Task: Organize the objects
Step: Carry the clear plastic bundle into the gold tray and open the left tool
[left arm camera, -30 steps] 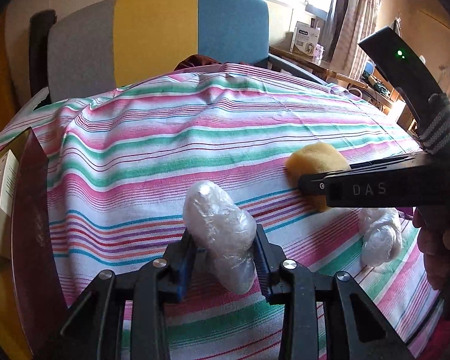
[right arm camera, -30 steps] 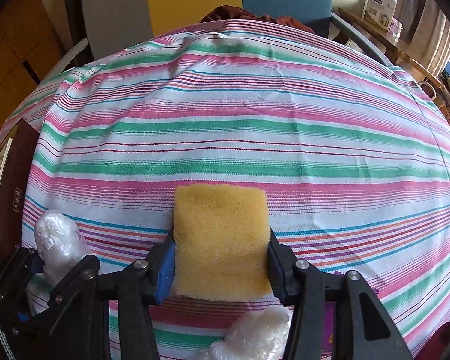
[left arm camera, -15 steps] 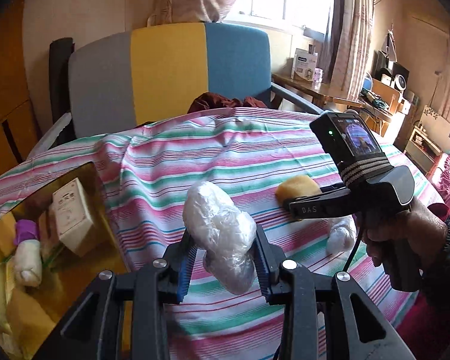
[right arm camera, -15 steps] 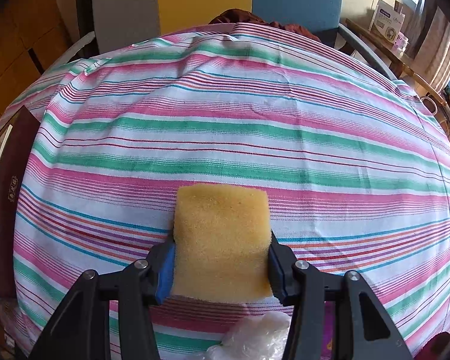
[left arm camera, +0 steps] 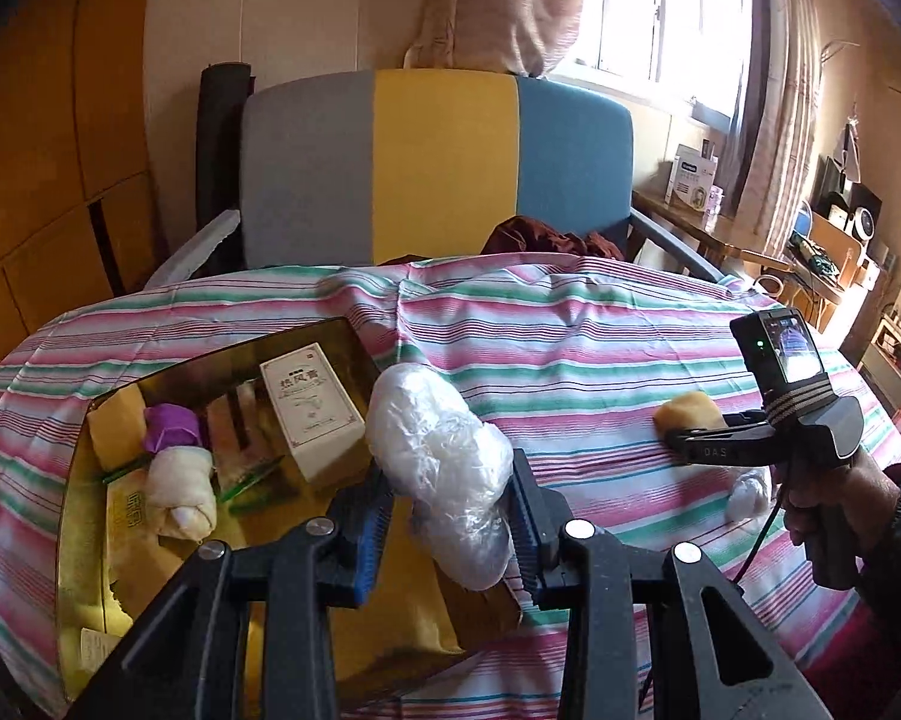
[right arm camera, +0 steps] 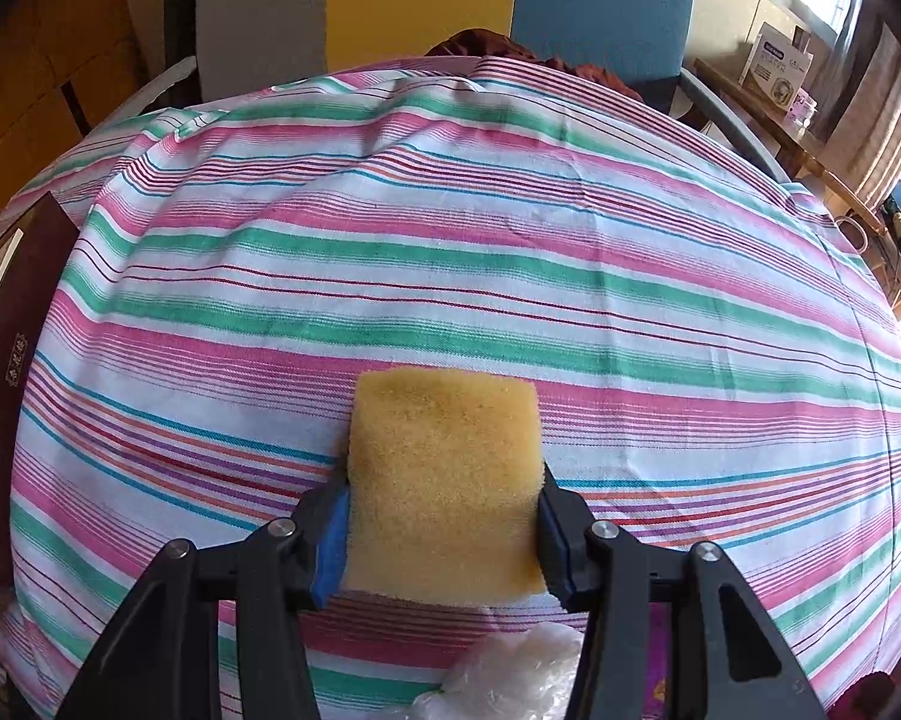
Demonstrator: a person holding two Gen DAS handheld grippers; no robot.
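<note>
My left gripper [left arm camera: 450, 516] is shut on a lump wrapped in clear plastic [left arm camera: 444, 468] and holds it in the air over the right edge of a gold-lined open box [left arm camera: 84, 546]. The box holds a white carton [left arm camera: 309, 414], a purple piece [left arm camera: 171, 426], a cream roll [left arm camera: 180, 492] and yellow pads. My right gripper [right arm camera: 441, 531] is shut on a yellow sponge [right arm camera: 444, 480] resting on the striped cloth [right arm camera: 450, 240]. In the left wrist view that sponge [left arm camera: 687, 411] and the right gripper [left arm camera: 681, 435] sit at the right, a hand [left arm camera: 834, 498] on the handle. A second plastic-wrapped lump [right arm camera: 510, 678] lies just under the right gripper.
A grey, yellow and blue chair [left arm camera: 438, 162] stands behind the cloth-covered table, with dark red fabric [left arm camera: 546, 237] on its seat. The box's dark maroon side [right arm camera: 12, 372] shows at the left edge of the right wrist view. Shelves and clutter [left arm camera: 834, 240] fill the far right.
My left gripper has risen and swung left with the wrapped lump, bringing the open box into view beneath it. The right gripper and its sponge have stayed put.
</note>
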